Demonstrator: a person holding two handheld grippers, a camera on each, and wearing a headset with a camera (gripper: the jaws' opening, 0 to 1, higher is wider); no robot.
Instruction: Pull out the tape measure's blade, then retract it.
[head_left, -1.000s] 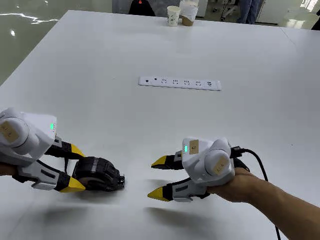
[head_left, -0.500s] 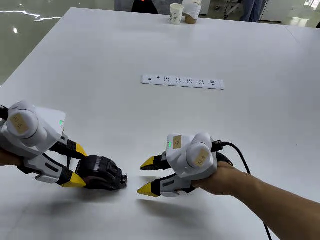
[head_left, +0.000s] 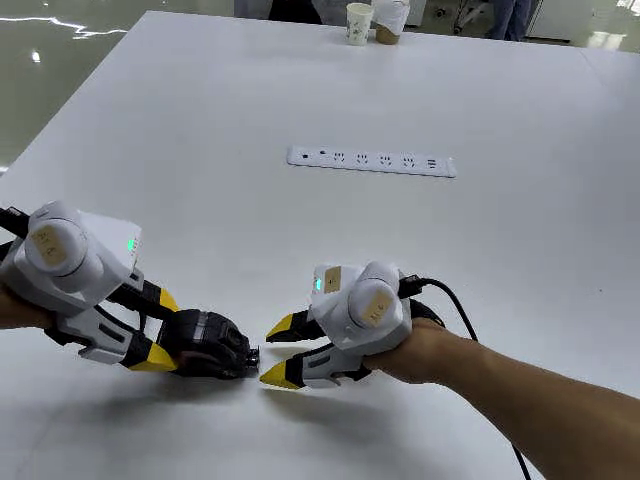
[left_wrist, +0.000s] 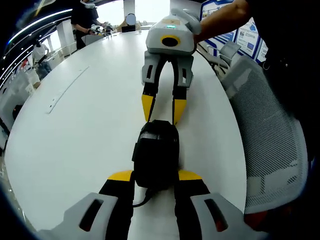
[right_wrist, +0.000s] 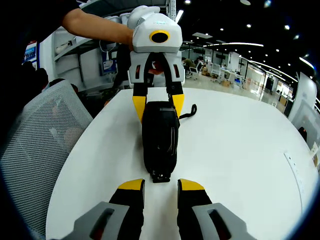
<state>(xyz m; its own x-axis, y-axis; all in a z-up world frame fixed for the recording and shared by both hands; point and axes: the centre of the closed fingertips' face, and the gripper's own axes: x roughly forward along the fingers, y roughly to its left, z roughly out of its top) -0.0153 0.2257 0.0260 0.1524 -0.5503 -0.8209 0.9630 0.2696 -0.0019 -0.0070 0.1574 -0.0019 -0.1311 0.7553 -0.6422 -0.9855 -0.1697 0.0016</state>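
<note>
The left gripper (head_left: 160, 330) clamps the black tape measure (head_left: 212, 345) by its two flat sides and pins it on the white table (head_left: 300, 90), near the person's edge. This probably anchors the case so it won't slide when the blade is drawn. The case's mouth and the blade's end hook (right_wrist: 160, 176) point right, straight at the right gripper (head_left: 277, 351). Its jaws stand parted and hold nothing, with the tips just short of the hook, lined up to pinch it. The blade looks fully wound in. There is one tape measure, two grippers, one power strip (head_left: 371, 161) and two paper cups (head_left: 359, 23) at the far edge.
</note>
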